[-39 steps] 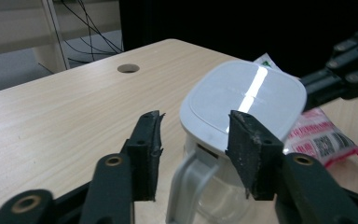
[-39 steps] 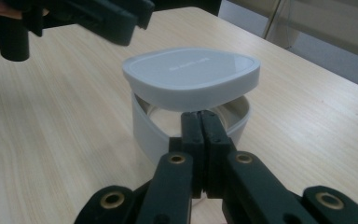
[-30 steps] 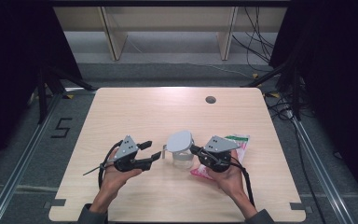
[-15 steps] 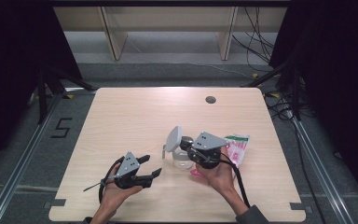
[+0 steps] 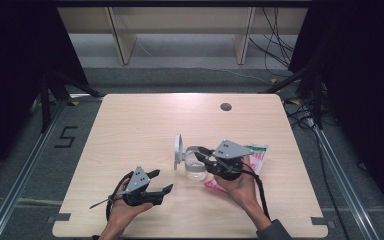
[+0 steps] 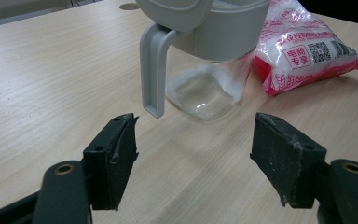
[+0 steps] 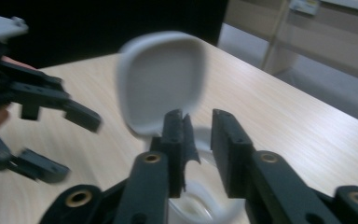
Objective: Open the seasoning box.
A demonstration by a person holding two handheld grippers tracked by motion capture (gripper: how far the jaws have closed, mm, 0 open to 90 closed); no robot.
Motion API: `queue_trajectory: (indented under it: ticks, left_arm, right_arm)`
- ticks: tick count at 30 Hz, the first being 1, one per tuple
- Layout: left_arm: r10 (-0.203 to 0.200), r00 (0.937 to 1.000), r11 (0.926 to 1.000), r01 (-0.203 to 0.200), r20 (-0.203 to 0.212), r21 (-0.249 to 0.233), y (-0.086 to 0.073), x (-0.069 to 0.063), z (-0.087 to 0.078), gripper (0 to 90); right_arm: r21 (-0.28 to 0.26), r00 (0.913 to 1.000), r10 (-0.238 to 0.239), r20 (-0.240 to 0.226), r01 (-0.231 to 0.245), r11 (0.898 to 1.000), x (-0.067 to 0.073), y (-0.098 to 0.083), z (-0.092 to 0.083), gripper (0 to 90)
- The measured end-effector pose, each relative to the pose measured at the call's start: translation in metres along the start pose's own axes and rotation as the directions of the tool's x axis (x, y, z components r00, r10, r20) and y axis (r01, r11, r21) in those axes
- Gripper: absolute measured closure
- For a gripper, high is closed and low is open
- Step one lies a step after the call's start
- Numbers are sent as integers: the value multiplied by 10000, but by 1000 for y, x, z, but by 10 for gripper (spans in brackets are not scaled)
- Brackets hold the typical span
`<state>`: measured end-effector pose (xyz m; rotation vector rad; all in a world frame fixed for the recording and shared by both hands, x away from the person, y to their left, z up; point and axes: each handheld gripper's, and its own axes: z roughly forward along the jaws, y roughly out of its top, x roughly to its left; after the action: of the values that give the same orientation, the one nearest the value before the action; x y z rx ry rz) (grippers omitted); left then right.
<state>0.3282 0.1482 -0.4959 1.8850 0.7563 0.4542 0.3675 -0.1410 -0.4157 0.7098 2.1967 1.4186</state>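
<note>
Clear glass jar stands at table centre, grey lid flipped upright. Right gripper at its 3 o'clock — jaws just opening, a narrow gap, nothing pinched. Left gripper at 7 o'clock — jaws spread, empty.

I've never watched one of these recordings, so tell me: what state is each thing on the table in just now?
Clear jar: upright, apparently empty.
Grey flip lid: swung open, standing up.
Pink-and-white packet: lying flat beside the jar, looks sealed.
Left gripper: open, empty, jaws just opening.
Right gripper: at the jar's rim, jaws just opening, slightly apart.
</note>
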Motion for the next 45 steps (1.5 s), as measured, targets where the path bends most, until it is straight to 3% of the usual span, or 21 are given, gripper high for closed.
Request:
queue_trajectory:
  ticks: [7,13,17,21,22,24,26,27,28,29,30,31,34,36,37,39,40,41,42,43,45]
  left_arm:
    - [-41,10000,9999,42,-83,103,-2,2,1,298]
    - [-295,9995,9996,296,-109,42,-4,3,2,297]
    - [-288,9996,9996,288,-84,4,-3,3,1,297]
    - [-283,9995,9996,284,-128,48,-3,4,1,296]
    - [-447,9990,9990,447,-75,-29,-3,4,2,296]
    - [-375,9993,9993,375,-56,33,-3,5,2,296]
    - [-481,9988,9988,481,1,-1,-4,5,3,296]
    - [-432,9990,9990,433,-79,104,-4,5,2,296]
    - [-468,9989,9989,469,-52,81,-4,6,3,296]
    - [-599,9982,9982,599,-49,-7,-4,5,3,296]
    - [-554,9985,9985,554,-35,-8,-4,6,3,296]
    - [-577,9983,9983,577,-31,-65,-4,5,3,296]
    - [-588,9982,9982,587,-86,-87,-3,6,2,296]
    - [-524,9986,9986,524,-87,-2,-3,6,2,296]
    - [-474,9988,9989,474,-121,-4,-3,6,2,296]
    - [-484,9988,9988,484,-85,-18,-3,6,2,296]
    - [-480,9988,9988,480,-80,-11,-3,6,2,296]
    - [-581,9983,9983,581,-57,-88,-3,6,2,296]
    - [-606,9982,9981,606,-27,-97,-3,6,3,296]
    - [-519,9986,9987,519,-46,6,-3,7,2,296]
    - [-478,9988,9989,478,-83,-2,-3,7,2,296]
  right_arm:
    - [124,9858,1162,1209,-1185,9929,-37,-33,-47,493]
    - [206,9365,2577,2378,-2701,9626,-54,-62,-76,373]
    - [179,9248,2600,2779,-2756,9611,-63,-75,-85,326]
    - [208,8979,2953,3264,-3192,9475,-68,-84,-92,252]
    - [131,8826,3343,3306,-3585,9335,-69,-86,-93,239]
    - [55,8808,3387,3308,-3607,9327,-76,-92,-93,220]
    - [202,8596,3606,3619,-3940,9189,-78,-97,-94,188]
    - [387,8736,3427,3454,-3781,9249,-82,-100,-94,194]
    - [279,8559,3983,3299,-4305,9021,-79,-102,-93,196]
    - [401,8656,3683,3392,-4044,9137,-82,-104,-92,194]
    - [428,8492,4118,3305,-4494,8923,-79,-105,-91,192]
    - [384,8675,3825,3180,-4149,9091,-83,-108,-89,193]
    - [507,8713,3748,3167,-4101,9106,-84,-110,-89,195]
    - [417,8562,4073,3180,-4418,8961,-81,-110,-87,199]
    - [652,8704,3802,3128,-4190,9056,-83,-111,-89,203]
    - [473,8653,4133,2836,-4431,8952,-82,-112,-87,207]
    - [571,8707,3913,2980,-4254,9032,-83,-113,-86,207]
    - [616,8535,4348,2871,-4694,8808,-79,-113,-86,208]
    - [690,8518,4416,2817,-4770,8762,-79,-112,-86,208]
    - [662,8692,4073,2804,-4408,8951,-82,-115,-84,207]
    - [969,8607,4170,2920,-4604,8824,-80,-114,-83,208]
